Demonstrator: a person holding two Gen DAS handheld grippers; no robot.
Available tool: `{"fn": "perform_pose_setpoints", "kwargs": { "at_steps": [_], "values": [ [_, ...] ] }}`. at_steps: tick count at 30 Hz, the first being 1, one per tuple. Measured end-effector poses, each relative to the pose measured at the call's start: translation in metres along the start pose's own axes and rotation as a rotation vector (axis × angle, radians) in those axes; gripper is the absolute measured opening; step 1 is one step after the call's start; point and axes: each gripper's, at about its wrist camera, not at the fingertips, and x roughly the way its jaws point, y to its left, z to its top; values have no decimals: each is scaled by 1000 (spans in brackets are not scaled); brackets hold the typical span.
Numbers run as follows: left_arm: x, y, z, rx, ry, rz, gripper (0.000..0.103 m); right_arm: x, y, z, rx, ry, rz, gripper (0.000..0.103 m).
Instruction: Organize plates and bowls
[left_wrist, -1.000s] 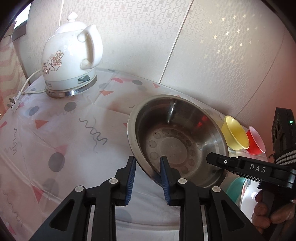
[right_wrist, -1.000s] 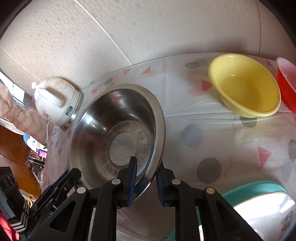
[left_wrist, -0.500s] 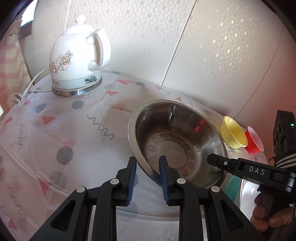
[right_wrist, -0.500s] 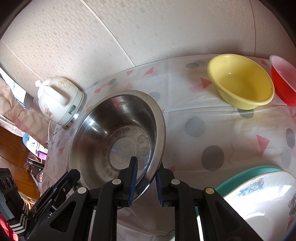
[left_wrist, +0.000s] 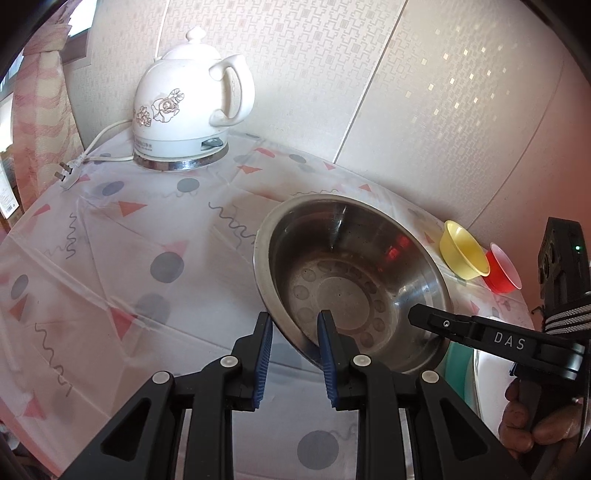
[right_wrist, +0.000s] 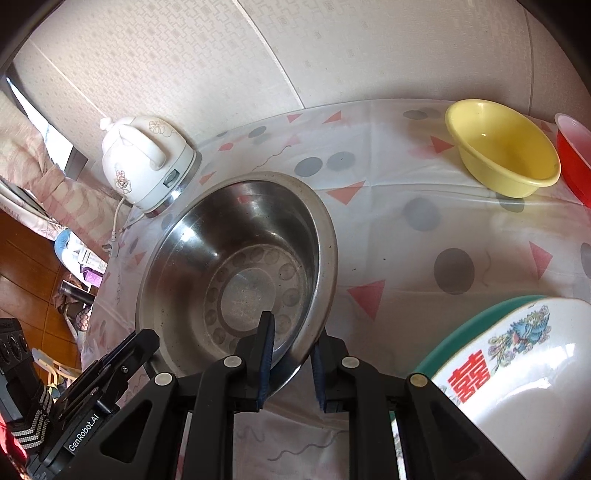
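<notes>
A large steel bowl (left_wrist: 351, 280) (right_wrist: 240, 266) is held at its near rim by both grippers. My left gripper (left_wrist: 295, 325) is shut on the rim, one blue pad inside the bowl and one outside. My right gripper (right_wrist: 291, 332) is shut on the rim further round in the same way. Each gripper also shows in the other's view: the right gripper (left_wrist: 424, 317) and the left gripper (right_wrist: 144, 339). A yellow bowl (left_wrist: 463, 254) (right_wrist: 506, 155) and a red bowl (left_wrist: 504, 271) (right_wrist: 574, 162) sit side by side near the wall.
A white kettle (left_wrist: 188, 110) (right_wrist: 144, 162) stands at the far left, its cord and plug (left_wrist: 66, 177) lying on the patterned tablecloth. A white enamel basin (right_wrist: 517, 369) with red characters rests in a teal one (right_wrist: 480, 325) at the near right. A hand (left_wrist: 524, 424) holds the right gripper.
Both grippers have moved across the table with the steel bowl held between them. More of the white enamel basin has come into the right wrist view. The kettle has shifted right in the left view.
</notes>
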Motion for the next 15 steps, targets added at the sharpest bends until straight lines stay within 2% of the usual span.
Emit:
{"fn": "perform_pose_setpoints", "kwargs": {
  "at_steps": [11, 15],
  "values": [
    [-27, 14, -25, -24, 18, -1, 25, -9, 12, -30, -42, 45, 50, 19],
    [-31, 18, -33, -26, 29, 2, 25, -12, 19, -38, -82, 54, 43, 20]
  ]
}}
